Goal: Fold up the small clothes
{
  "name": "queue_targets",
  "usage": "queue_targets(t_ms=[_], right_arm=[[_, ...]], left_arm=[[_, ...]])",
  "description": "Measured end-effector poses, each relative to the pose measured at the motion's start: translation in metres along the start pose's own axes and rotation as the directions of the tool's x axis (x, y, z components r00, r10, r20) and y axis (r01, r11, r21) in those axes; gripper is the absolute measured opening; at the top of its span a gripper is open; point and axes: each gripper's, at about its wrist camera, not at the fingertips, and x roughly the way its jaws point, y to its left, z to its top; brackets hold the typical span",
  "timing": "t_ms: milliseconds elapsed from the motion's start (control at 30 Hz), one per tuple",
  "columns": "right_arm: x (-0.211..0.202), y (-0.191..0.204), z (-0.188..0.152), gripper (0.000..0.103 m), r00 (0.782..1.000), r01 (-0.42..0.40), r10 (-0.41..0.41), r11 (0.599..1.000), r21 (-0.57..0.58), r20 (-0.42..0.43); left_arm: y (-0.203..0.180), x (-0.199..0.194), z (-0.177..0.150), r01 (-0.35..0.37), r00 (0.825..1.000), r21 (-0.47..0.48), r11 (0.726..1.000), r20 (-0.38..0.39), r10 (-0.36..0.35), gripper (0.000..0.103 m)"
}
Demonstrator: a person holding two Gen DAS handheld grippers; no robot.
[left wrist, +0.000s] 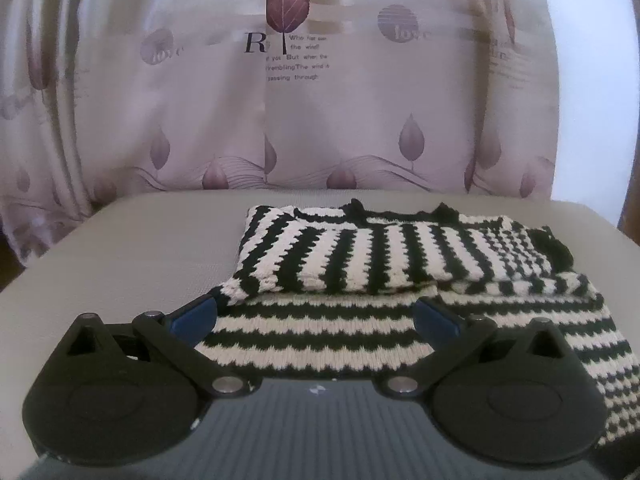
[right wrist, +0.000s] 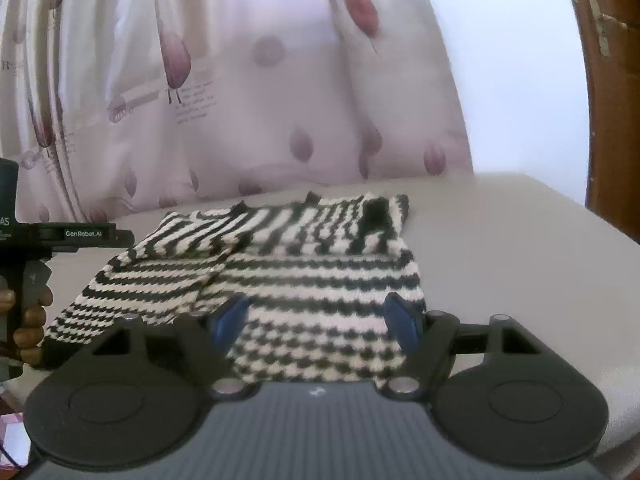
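We have the striped sweater (left wrist: 392, 264) part-folded, sleeves in; left hand-held gripper (left wrist: 316, 314) and right hand-held gripper (right wrist: 316, 320) gape empty at its hem; next we pinch and fold upward.

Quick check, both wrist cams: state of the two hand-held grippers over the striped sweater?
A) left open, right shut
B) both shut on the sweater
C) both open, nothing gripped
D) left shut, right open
C: the left hand-held gripper and the right hand-held gripper both show blue fingers spread wide, with the sweater lying flat between them, ungripped.
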Motion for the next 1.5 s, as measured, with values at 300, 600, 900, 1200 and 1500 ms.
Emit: queue_targets(t_ms=[300,600,900,1200,1500], right_arm=[[-0.029,0.017,0.001,0.075,0.999,-0.020,0.020,1.000,0.006,0.026],[-0.039,0.030,0.004,0.075,1.000,-0.001,0.002,1.000,-0.016,0.029],[-0.047,0.039,0.012,0.076,0.999,0.003,-0.002,0.999,-0.035,0.042],[-0.053,0.047,0.020,0.077,0.999,0.029,-0.027,0.998,-0.052,0.041],[-0.050,0.051,0.023,0.078,0.998,0.053,-0.051,0.997,-0.064,0.023]], left_arm=[[0.006,-0.035,0.002,-0.037,0.999,0.007,0.999,0.011,0.037,0.103],[0.010,-0.050,0.005,-0.041,0.999,0.006,0.999,0.014,0.041,0.103],[0.009,-0.060,0.006,-0.033,0.999,0.019,0.999,0.021,0.032,0.103],[0.006,-0.064,0.005,-0.020,1.000,0.027,0.999,0.007,0.020,0.103],[0.008,-0.067,0.003,-0.007,1.000,0.031,0.999,0.000,0.007,0.103]])
